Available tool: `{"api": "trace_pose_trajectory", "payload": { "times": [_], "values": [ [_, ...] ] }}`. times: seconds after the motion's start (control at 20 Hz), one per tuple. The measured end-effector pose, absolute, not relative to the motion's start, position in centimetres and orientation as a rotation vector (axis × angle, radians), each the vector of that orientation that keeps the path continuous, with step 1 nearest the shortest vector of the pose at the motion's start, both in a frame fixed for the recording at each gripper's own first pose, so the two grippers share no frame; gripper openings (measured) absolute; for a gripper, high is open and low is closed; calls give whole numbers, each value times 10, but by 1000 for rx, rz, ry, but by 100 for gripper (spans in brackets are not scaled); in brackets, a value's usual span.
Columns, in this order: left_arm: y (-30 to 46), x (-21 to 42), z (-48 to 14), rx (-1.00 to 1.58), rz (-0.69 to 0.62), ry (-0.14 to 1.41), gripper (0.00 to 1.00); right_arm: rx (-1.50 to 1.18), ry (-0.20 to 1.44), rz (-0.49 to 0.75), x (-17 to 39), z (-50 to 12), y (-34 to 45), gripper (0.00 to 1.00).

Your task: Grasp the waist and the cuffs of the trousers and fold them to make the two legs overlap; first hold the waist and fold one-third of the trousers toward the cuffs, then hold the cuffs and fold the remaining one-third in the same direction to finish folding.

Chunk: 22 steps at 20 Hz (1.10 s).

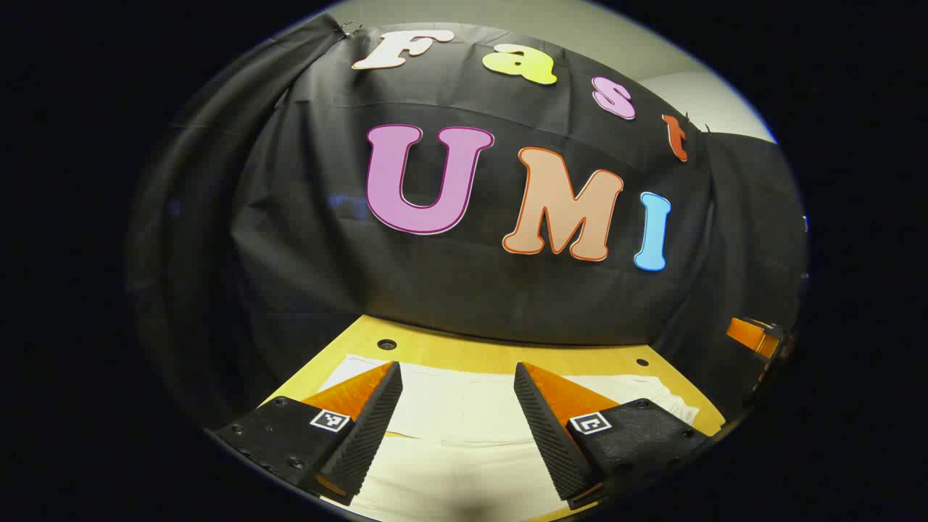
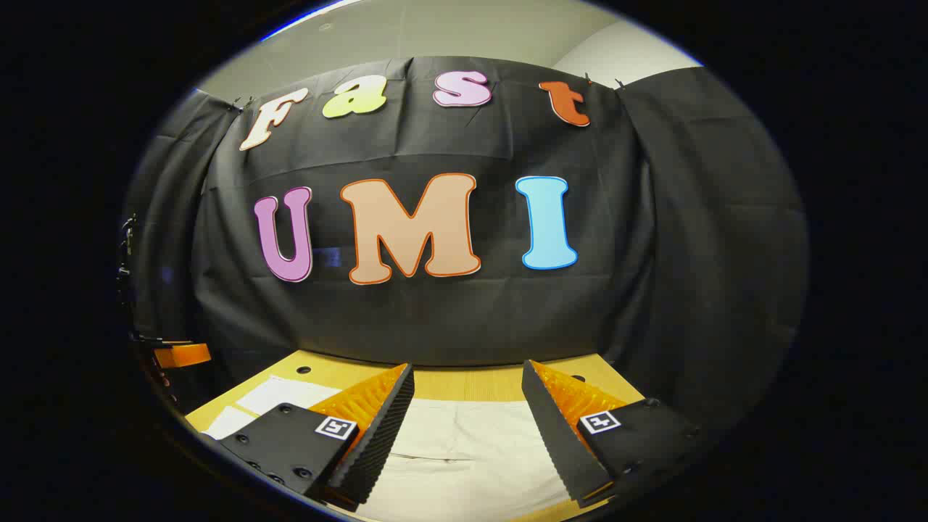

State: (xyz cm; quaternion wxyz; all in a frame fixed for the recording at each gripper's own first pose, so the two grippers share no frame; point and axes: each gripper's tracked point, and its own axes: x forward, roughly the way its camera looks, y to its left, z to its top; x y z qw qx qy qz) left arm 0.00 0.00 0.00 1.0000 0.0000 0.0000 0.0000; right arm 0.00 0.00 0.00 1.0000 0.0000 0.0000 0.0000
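Observation:
Cream-white trousers (image 1: 464, 428) lie flat on a yellow wooden table (image 1: 464, 353). In the left gripper view my left gripper (image 1: 458, 395) hovers above the cloth, open, with nothing between its fingers. In the right gripper view the same pale trousers (image 2: 464, 449) spread under my right gripper (image 2: 467, 402), which is also open and holds nothing. A seam or fold line crosses the cloth between the right gripper's fingers. The other gripper shows as an orange part (image 1: 754, 335) at the far right of the left gripper view and at the far left (image 2: 181, 355) of the right gripper view.
The table's far edge (image 2: 464, 362) meets the black cloth wall close behind the trousers. Small dark holes (image 1: 386, 344) dot the tabletop near that edge. Bare yellow wood runs along the back of the cloth.

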Motion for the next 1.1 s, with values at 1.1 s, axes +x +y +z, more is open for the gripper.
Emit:
{"api": "trace_pose_trajectory", "payload": {
  "times": [1.1],
  "values": [
    [31, -16, -44, 146, -135, 139, 94, -4, 22, -55, -30, -15, 6, 96]
  ]
}}
